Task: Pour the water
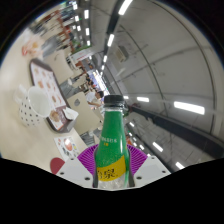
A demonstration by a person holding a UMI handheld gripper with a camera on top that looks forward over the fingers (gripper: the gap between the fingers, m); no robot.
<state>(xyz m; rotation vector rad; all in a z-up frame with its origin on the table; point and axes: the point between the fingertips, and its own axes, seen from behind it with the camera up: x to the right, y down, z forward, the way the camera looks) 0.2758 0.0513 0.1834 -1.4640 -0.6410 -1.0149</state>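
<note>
**Green bottle held upright in the claw**

The claw (112, 172) holds a green bottle (112, 140) between its two fingers. The purple pads (92, 158) press on the lower body of the bottle from both sides. The long axis of the bottle runs straight away from the camera, and its dark cap (114, 100) points toward the ceiling (165, 60). The body is smooth, round, clear green plastic, and it carries a label with a yellow band near the bottom. Long white ceiling lamps (188, 107) shine beyond the cap. To the left, well apart from the bottle, stands a pale desk (40, 95) with some small things on it.
</note>
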